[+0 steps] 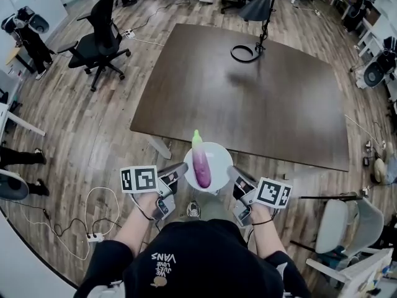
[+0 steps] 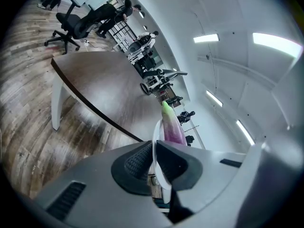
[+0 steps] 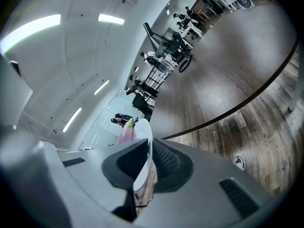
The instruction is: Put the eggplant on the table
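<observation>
Wood-plank office floor [image 1: 93,123] and a dark brown table [image 1: 248,98] are seen in the head view. A white plate [image 1: 218,155] is held in the air just short of the table's near edge, with the eggplant [image 1: 201,163] lying lengthwise on it, green tip toward the table. The left gripper [image 1: 178,171] and right gripper [image 1: 234,176] are clamped on opposite sides of the rim. Left gripper view: both pads are pinched on the thin rim, and the eggplant is seen beyond it. Right gripper view: same — jaws closed on the rim, eggplant tip just showing past the plate. The step is judged as carry-in, nothing set down yet. Next, the plate needs to be kept level, brought over the tabletop and lowered. A lamp [image 1: 257,17] is seen at the table's far side, well apart, and an office chair [image 1: 96,42] off to the left — neither is judged to be in the way.
</observation>
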Demonstrator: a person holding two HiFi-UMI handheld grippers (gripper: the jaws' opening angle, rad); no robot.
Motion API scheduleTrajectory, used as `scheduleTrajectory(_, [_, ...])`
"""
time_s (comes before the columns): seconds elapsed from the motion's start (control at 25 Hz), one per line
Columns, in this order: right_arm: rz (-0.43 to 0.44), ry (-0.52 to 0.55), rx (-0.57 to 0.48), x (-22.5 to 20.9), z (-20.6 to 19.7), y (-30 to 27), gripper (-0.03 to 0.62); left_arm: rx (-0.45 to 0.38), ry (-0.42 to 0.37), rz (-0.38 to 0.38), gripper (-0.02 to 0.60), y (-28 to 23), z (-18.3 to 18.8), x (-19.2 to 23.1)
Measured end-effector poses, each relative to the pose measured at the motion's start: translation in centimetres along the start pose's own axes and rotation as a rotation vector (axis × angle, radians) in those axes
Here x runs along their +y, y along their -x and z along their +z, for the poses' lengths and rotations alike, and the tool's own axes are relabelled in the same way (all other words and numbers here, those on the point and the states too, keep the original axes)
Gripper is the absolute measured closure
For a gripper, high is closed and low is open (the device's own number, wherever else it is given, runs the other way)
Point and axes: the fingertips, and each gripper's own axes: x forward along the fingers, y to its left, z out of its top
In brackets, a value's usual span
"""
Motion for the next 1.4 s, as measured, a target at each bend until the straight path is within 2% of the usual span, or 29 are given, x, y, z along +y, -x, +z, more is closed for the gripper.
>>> scheduleTrajectory(0.2, [0.019, -0.003, 0.011, -0.4, 2.5, -1.6, 0.559, -0.01, 0.011, 0.003, 0.548, -1.8, 2.2, 0.2])
scheduleTrajectory(0.4, [-0.01, 0.006, 0.032, -2.0, 5.8, -3.0, 0.559, -0.024, 0.028, 0.006, 0.548, -4.3, 4.8, 0.4])
scheduleTrajectory(0.8, [0.051, 0.028, 0.055, -3.2, 13.1, -7.0, 0.559, -0.071, 0.034, 0.018, 0.548, -9.0, 10.9, 0.4])
scheduleTrajectory(1.16, [0.088, 0.051, 0.089, -3.7, 15.9, -9.2, 0.559, -0.117, 0.03, 0.037, 0.548, -10.6, 13.4, 0.8])
scheduleTrajectory(1.4, [0.083, 0.028, 0.09, -3.9, 17.5, -11.6, 0.559, -0.108, 0.044, 0.046, 0.548, -11.4, 15.9, 2.0])
